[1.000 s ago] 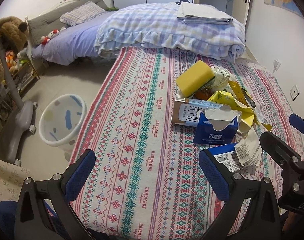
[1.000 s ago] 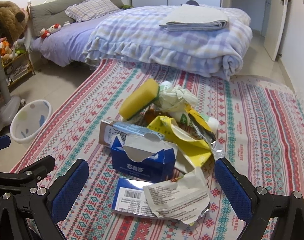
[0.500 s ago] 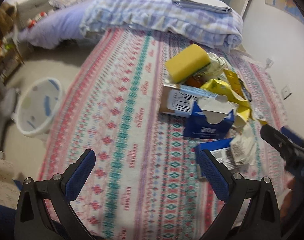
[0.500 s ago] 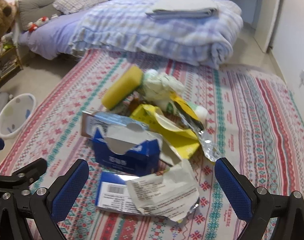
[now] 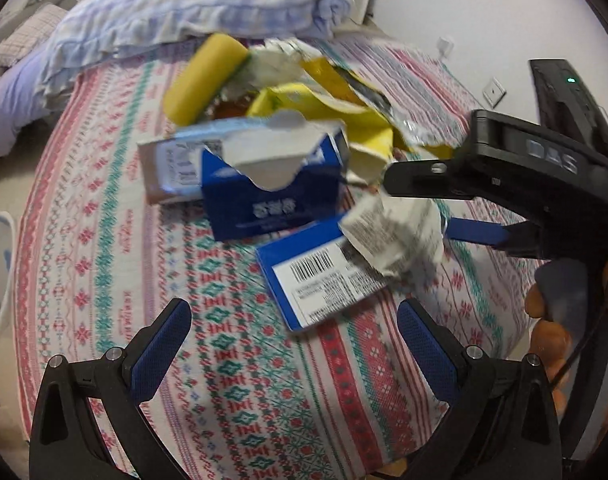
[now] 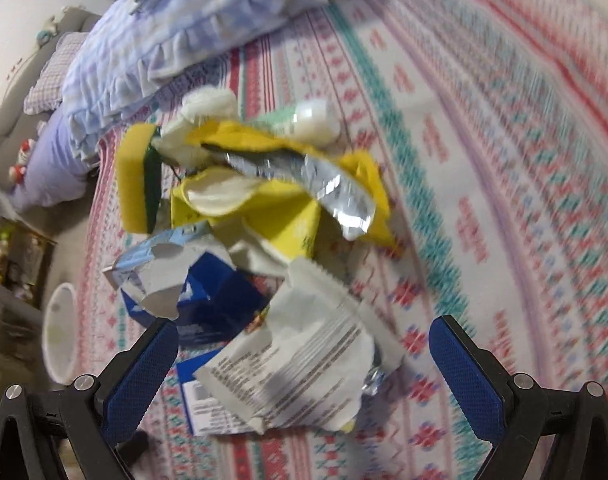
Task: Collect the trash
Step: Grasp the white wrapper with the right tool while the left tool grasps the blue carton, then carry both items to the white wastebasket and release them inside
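Left wrist view: the open left gripper [image 5: 289, 344] faces the crumpled white wrapper [image 5: 396, 236] ahead and slightly right, the right gripper [image 5: 444, 208] reaching it first.

Right wrist view: the wrapper [image 6: 304, 364] lies between the spread blue fingers [image 6: 466, 376], unpinched.

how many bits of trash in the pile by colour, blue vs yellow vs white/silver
Blue: 3 - torn blue box, flat blue carton with barcode, pale blue carton
Yellow: 2 - yellow sponge, yellow wrapper
White/silver: 4 - white wrapper, silver foil strip, crumpled tissue, white bottle
Total: 9
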A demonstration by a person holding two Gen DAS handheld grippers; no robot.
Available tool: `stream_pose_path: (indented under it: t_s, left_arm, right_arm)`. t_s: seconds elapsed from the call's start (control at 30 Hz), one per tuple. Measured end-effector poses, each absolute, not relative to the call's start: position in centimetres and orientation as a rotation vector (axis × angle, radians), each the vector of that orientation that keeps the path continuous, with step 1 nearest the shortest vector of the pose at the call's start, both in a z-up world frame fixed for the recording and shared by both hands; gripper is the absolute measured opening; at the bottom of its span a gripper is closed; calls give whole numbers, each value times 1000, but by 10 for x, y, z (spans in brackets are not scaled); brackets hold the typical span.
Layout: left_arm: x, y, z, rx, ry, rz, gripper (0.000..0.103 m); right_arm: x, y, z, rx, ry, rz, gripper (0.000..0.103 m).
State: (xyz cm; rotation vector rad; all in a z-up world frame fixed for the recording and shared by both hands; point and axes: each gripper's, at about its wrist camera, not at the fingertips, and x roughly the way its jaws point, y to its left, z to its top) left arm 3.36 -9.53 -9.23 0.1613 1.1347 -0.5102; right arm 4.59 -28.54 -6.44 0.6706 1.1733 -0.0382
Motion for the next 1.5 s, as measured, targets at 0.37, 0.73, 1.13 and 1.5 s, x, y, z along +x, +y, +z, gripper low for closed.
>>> stream_pose_path:
  t_s: [0.37, 0.73, 1.13, 1.5]
  left_arm:
    - [36, -101, -104, 218, 1163, -558, 103]
    - [49, -114, -124, 287, 1149, -457, 21]
    - [46, -40, -95, 128, 1139, -413, 4]
    - [71, 79, -44, -47, 1080, -252, 4]
  right_arm:
    - [40, -295, -76, 855, 1180, 12, 43]
    - [29, -312, -28, 708, 1023, -25, 39]
    - [34, -299, -21, 679, 1011, 15, 39]
    - [44, -228, -1, 440, 970, 145, 39]
